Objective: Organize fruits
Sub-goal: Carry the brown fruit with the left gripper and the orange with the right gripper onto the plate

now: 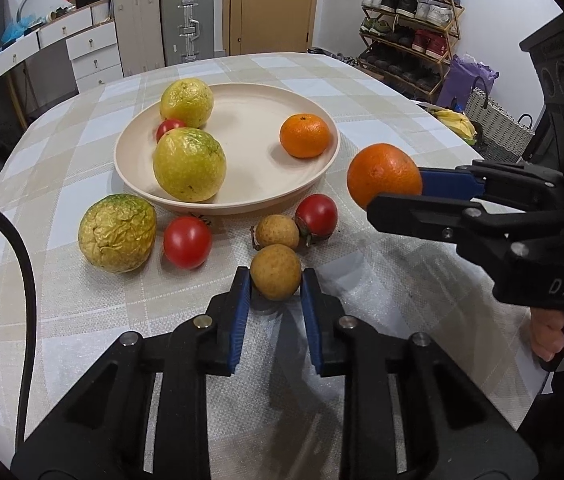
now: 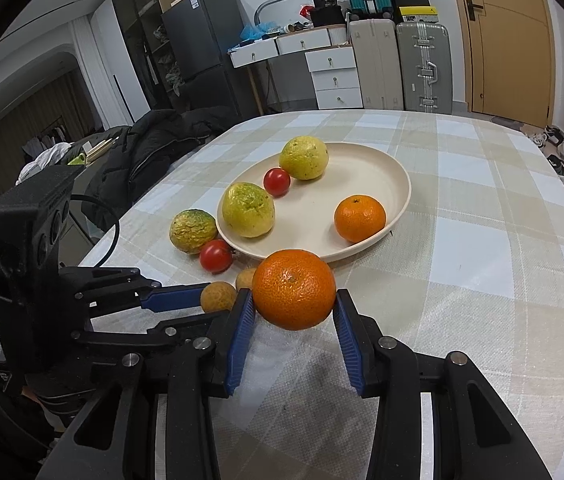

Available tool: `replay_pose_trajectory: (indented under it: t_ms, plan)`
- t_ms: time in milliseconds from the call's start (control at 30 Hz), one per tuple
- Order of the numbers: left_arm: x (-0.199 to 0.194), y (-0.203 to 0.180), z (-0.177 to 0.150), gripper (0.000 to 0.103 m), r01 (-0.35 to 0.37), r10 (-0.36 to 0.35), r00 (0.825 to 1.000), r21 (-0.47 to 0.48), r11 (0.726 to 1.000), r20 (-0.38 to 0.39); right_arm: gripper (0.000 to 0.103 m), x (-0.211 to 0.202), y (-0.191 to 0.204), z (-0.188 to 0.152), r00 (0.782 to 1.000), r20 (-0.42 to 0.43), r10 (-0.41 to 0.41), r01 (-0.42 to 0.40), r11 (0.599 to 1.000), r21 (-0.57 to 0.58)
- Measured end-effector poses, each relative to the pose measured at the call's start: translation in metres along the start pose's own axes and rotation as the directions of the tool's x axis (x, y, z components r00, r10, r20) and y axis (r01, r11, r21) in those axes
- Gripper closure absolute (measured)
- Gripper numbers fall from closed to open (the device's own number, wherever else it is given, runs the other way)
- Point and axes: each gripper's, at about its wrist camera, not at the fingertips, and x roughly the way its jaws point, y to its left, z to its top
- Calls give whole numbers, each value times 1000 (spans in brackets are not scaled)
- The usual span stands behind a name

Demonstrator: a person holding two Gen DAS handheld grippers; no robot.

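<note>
Round beige plate (image 1: 323,168) holds two yellow-green fruits, one red tomato, one small orange tangerine (image 1: 304,136). Left gripper (image 1: 276,286) pinches a brown longan (image 1: 276,272); right gripper (image 2: 293,308) clamps a big orange mandarin (image 2: 293,289).

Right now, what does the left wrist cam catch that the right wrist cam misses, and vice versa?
Left wrist only: the shoe rack, bananas past the table edge, and a second tomato beside the two longans.

Right wrist only: the black jacket off the table's far side and the dark fridge.

Both: the plate holding two yellow-green fruits, a tomato and a mandarin; the left gripper shut on a longan; the right gripper shut on an orange.
</note>
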Motion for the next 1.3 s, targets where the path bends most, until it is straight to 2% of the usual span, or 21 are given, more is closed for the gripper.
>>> replay_pose_trajectory:
  t_ms: [233, 567, 767, 900, 1300]
  plan:
    - [-16, 8, 4, 81, -15, 16, 998, -18, 1000, 64, 62, -7, 1, 2, 999, 36, 11, -11, 1000, 0]
    - [-32, 40, 13, 81, -28, 44, 991, -128, 991, 128, 62, -7, 2, 5, 999, 47, 17, -18, 1000, 12]
    - [-28, 56, 16, 81, -54, 75, 989, -163, 985, 125, 62, -3, 0, 8, 999, 50, 17, -18, 1000, 23]
    - [-23, 61, 23, 81, -89, 110, 984, -152, 984, 136, 62, 0, -3, 14, 999, 46, -7, 5, 999, 36]
    - [-10, 61, 40, 81, -110, 128, 984, -141, 984, 127, 62, 4, -6, 28, 999, 45, -15, 13, 999, 46]
